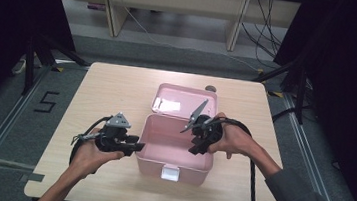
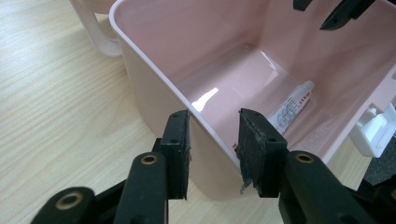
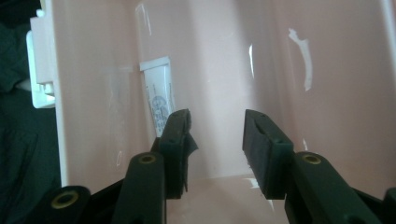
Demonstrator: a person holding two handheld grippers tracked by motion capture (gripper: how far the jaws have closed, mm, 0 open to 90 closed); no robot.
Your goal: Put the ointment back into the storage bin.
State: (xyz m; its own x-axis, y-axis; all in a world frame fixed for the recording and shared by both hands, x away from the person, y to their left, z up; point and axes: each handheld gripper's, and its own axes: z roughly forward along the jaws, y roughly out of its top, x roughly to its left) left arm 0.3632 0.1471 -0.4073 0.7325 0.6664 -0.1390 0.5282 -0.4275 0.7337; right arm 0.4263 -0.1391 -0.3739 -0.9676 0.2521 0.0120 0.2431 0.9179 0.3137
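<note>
An open pink box [image 1: 152, 164] stands mid-table, its lid [image 1: 187, 95] tipped back. A white printed tube [image 2: 293, 108] lies on the box floor near the latch side, and it appears as the tube [image 3: 158, 95] in the right gripper view. My left gripper [image 1: 139, 146] is open at the box's left wall; in its own view the left gripper [image 2: 215, 121] straddles the pink rim [image 2: 154, 70], one jaw outside and one inside. My right gripper [image 1: 196, 149] points down into the box's right half. That right gripper [image 3: 217, 119] is open and holds nothing, close above the tube.
A white latch [image 1: 170, 172] sits on the box's near wall. The lid's pink handle [image 2: 100, 39] rests on the wooden table [image 1: 112, 88]. A small dark object [image 1: 211, 88] lies at the table's far edge. Bare tabletop surrounds the box.
</note>
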